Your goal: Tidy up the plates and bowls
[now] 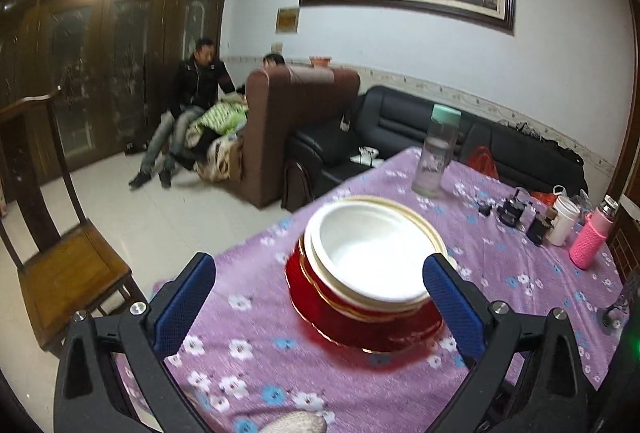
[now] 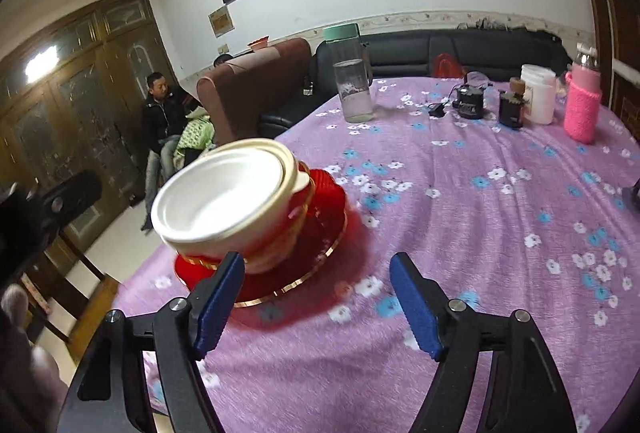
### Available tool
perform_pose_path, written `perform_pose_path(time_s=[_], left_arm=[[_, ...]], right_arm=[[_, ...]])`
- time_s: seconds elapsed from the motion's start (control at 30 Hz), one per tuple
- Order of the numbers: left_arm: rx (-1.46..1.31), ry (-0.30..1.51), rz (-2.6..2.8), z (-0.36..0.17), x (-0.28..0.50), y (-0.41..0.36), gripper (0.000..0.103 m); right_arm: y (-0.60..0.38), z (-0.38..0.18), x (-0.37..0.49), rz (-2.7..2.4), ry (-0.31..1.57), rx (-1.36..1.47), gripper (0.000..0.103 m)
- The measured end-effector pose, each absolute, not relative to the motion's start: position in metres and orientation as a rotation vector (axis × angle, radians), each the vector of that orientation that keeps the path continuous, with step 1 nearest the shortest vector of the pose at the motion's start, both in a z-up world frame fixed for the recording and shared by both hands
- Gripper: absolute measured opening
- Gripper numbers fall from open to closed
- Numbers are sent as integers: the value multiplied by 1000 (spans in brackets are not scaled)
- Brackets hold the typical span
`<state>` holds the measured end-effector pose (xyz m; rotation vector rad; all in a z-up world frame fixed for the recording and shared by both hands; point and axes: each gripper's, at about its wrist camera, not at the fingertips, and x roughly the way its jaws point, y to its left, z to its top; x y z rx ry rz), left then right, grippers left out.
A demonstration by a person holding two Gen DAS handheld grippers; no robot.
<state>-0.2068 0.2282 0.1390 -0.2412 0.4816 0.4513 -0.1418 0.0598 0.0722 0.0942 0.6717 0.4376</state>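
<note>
Stacked: white bowls (image 1: 372,265) on red plates (image 1: 360,325), lower centre of the frame, on the desk (image 1: 500,273). Your left hand-held gripper (image 1: 320,285) and right hand-held gripper (image 2: 316,297) gape empty. Apparently nothing left.

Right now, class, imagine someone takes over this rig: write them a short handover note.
Left gripper: open, holding nothing; the stack sits just ahead between its fingers, untouched.
Right gripper: open, empty, stack off to its left.
White bowls are nested on the red plates, near the edge of the purple floral tablecloth.
Done: plates and bowls gathered into one stack.
Left: nothing obvious; check whether the stack, sitting close to the edge, should move inward.
</note>
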Motion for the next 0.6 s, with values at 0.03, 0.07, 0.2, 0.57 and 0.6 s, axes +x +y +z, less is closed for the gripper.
perform_pose_path(time_s=[0.03,0.07,0.2,0.57,0.6], left_arm=[[-245,489,446,138,-207,228,103],[-247,498,441,136,-207,226,103],[-222,502,441,134,-208,220,103],[-208,543,425,124,-199,218,103],[-208,547,427,123,-199,219,103]], right_arm=[[61,71,-144,434,665,78,82],[62,72,-147,433,659,62,83],[72,71,-155,449,643,8,85],[89,66,-161,478,639,-51,86],[90,66,-160,478,641,-54,86]])
